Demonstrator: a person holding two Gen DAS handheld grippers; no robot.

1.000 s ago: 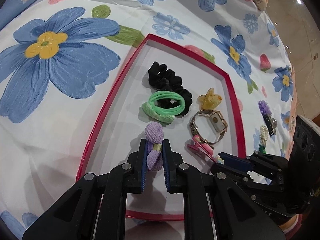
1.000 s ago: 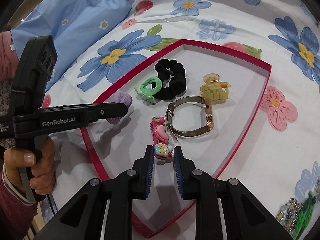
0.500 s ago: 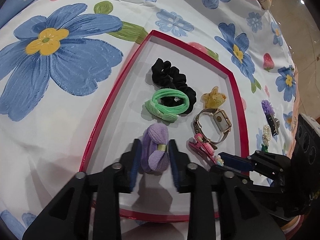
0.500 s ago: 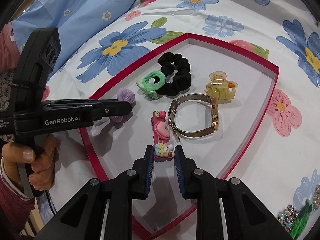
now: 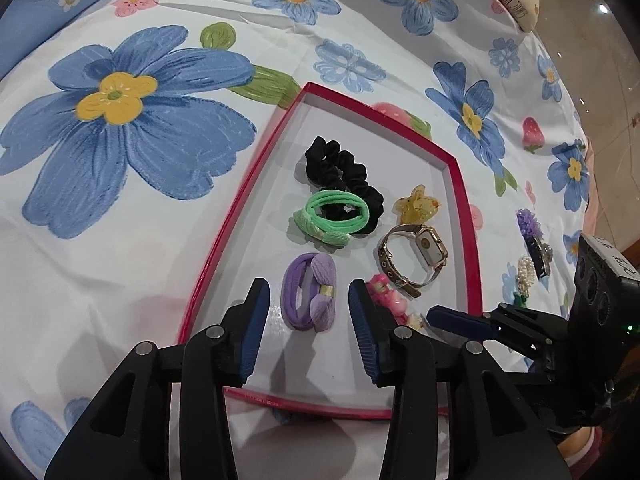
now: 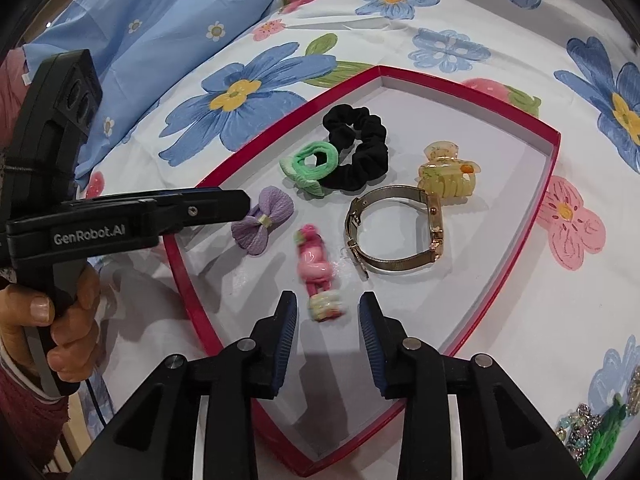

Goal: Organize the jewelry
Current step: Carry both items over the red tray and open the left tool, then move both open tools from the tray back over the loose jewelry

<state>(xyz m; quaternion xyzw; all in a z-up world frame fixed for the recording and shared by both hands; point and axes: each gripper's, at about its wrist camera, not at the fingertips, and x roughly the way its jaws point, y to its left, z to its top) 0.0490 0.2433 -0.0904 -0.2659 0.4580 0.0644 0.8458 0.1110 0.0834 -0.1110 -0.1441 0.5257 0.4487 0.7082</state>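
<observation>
Both wrist cameras look steeply down, close, sharing the red tray (image 5: 466, 204)

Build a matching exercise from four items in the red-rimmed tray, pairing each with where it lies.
Things:
1. purple ribbed bow hair tie
2. pink cartoon hair clip
3. gold mesh-band wristwatch
4. green elastic hair tie

Places:
A. overlapping the black fabric scrunchie
B. lying between the open left gripper jaws
C. beside the amber claw clip
D. just ahead of the open right gripper

Pairs: 1-B, 2-D, 3-C, 4-A
</observation>
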